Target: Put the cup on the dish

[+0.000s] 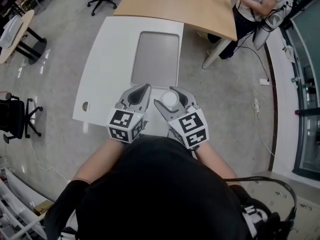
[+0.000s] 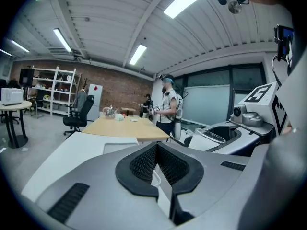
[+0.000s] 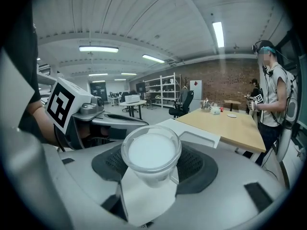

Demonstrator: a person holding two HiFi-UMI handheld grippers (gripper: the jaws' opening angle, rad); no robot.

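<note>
White tabletop (image 1: 107,59) carries a gray dish (image 1: 155,59). Right gripper (image 1: 171,102) clasps the upright cup (image 1: 170,98), just short of the dish's near edge. Left gripper (image 1: 144,90), just beside, is closed on nothing.

The white surface (image 1: 107,59) lies open ahead of both grippers, and the flat grey dish (image 1: 156,59) in its middle is bare, reachable straight forward from the near edge. The left gripper (image 1: 145,88) and right gripper (image 1: 170,98) sit close side by side, with only a narrow gap between them. The cup (image 1: 170,100) fills the right one's jaws, and the left one's jaws are together. A wooden table (image 1: 185,4) closes off the far edge, with a person (image 1: 252,4) at its right end. The floor (image 1: 60,49) is open on both sides
</note>
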